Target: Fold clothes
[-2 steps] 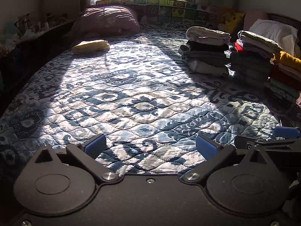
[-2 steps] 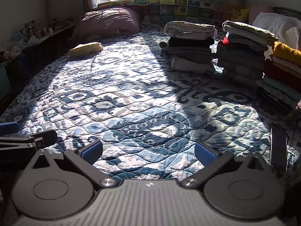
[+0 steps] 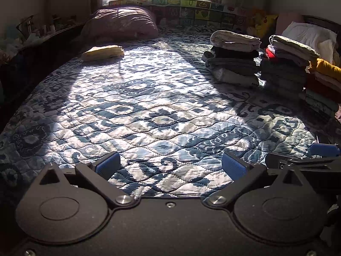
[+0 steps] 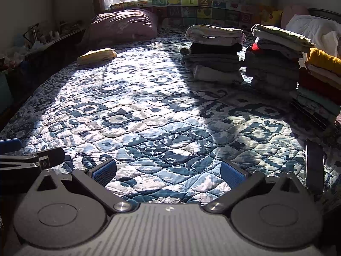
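Left tongs [image 3: 170, 166]: apart, empty, over the bed [image 3: 162, 115].
Right tongs [image 4: 168, 171]: apart, empty.
Stacks [image 4: 213, 53]: folded, far right.

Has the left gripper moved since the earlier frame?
No. In the left wrist view the yellow folded cloth and pillow sit at matching spots; left gripper is open.

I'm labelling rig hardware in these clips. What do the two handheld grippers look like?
Both are matte black. The left gripper has a smooth body; the right gripper a grey ribbed one. Each has round hubs, silver pivot screws, and angled fingers with blue ribbed pads. No cables or sleeves show.
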`<state>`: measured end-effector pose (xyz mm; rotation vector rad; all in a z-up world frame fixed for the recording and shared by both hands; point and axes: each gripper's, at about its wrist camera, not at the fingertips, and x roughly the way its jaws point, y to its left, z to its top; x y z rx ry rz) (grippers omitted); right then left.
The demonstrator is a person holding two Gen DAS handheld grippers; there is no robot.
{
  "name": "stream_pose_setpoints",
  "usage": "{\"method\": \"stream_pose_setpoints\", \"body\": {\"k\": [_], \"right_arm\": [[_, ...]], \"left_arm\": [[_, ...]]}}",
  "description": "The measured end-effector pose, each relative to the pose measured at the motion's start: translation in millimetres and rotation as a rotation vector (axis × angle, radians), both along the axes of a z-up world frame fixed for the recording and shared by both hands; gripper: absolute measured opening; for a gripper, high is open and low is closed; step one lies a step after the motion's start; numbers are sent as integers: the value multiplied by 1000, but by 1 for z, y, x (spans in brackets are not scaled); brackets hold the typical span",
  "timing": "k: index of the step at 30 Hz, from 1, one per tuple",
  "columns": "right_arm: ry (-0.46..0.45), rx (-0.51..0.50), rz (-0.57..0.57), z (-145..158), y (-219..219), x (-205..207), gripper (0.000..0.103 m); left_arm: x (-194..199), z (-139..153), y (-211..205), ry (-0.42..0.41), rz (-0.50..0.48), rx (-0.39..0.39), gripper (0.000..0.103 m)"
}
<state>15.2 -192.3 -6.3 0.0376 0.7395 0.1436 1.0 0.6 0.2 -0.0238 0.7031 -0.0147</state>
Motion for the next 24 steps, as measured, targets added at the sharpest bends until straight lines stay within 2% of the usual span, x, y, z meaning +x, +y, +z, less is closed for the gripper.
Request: {"method": "stream_pose_setpoints", "body": {"k": [3,24], "right_arm": [[-4,0,-2,1,-1,-3,103],[-36,-4,-5,12,2,-25,103]], "left_arm": [[-2,5,5,-5,-2,-15,103],[-25,11,-4,-44,11,18,103]]}}
